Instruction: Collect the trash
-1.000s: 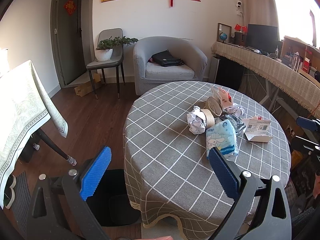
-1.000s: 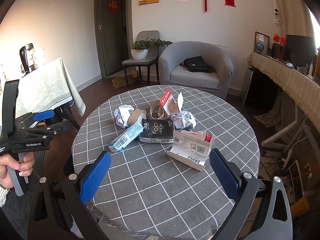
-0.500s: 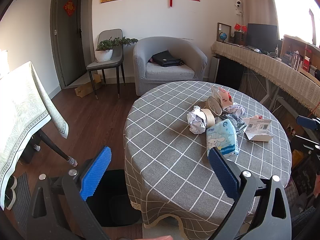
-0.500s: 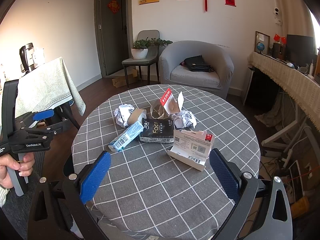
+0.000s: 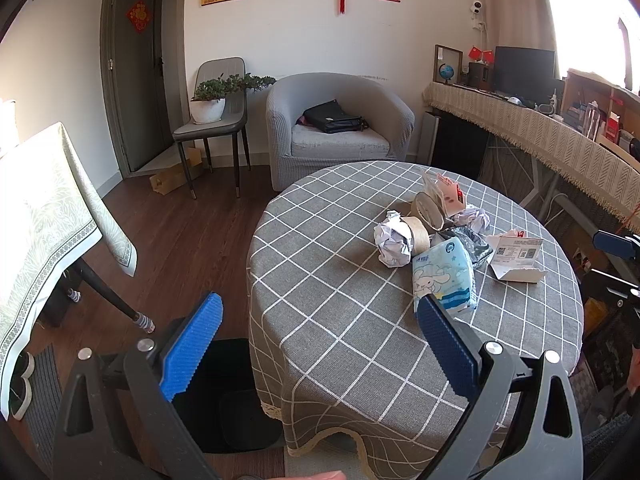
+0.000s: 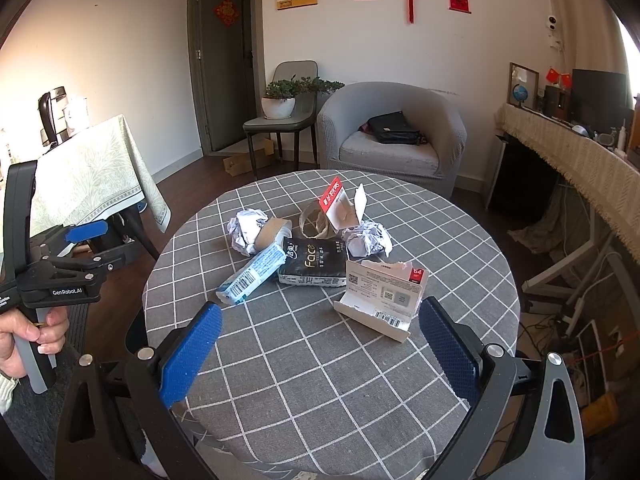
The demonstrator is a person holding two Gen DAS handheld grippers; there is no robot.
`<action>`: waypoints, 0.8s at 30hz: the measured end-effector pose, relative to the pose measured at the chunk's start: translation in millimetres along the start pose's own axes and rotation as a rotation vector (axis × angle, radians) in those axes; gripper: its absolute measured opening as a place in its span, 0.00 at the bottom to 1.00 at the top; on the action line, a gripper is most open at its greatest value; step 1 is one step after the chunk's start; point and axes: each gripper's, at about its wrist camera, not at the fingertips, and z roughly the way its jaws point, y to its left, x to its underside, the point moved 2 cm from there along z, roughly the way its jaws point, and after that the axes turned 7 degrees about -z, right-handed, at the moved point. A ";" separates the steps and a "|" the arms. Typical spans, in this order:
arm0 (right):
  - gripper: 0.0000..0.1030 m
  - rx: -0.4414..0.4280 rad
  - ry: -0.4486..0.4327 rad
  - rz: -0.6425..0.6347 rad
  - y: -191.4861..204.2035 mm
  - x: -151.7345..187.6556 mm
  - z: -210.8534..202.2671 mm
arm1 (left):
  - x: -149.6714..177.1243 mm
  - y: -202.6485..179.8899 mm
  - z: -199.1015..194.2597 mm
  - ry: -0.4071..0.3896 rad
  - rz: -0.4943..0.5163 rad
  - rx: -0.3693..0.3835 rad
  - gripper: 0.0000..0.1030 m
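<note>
We are seeing two crumpled paper balls (image 6: 247, 229) (image 6: 366, 240), two tissue packs (image 6: 314, 263) (image 6: 254, 276), two torn cartons (image 6: 380, 300) (image 6: 340, 208) and two tape rolls (image 6: 274, 232) (image 6: 314, 222) lying mid-bench (image 6: 320, 380); both the left hand-held gripper (image 5: 318, 338) and right hand-held gripper (image 6: 320, 344) are gaping wide, holding nothing.

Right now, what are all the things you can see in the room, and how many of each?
round table with grey checked cloth: one, grey and white, middle of room
crumpled paper balls: two, white, in the pile on the table
cardboard tape rolls: two, brown, among the pile
light blue tissue pack: one, nearest the left claw
black tissue pack: one, centre of pile
torn white cardboard box: one, nearest the right claw
opened red-and-white carton: one, back of pile
black bin: one, on the floor beside the table
grey armchair: one, with a black bag on it
left claw: one, blue pads, open
right claw: one, blue pads, open
</note>
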 end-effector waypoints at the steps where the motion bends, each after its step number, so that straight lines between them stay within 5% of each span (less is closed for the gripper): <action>1: 0.97 0.000 0.000 0.000 -0.1 0.2 0.1 | -0.1 -0.3 0.4 -0.001 0.001 -0.001 0.97; 24: 0.97 0.019 -0.014 0.026 -8.1 -0.8 -4.9 | 3.2 -9.7 7.2 0.015 0.036 0.033 0.97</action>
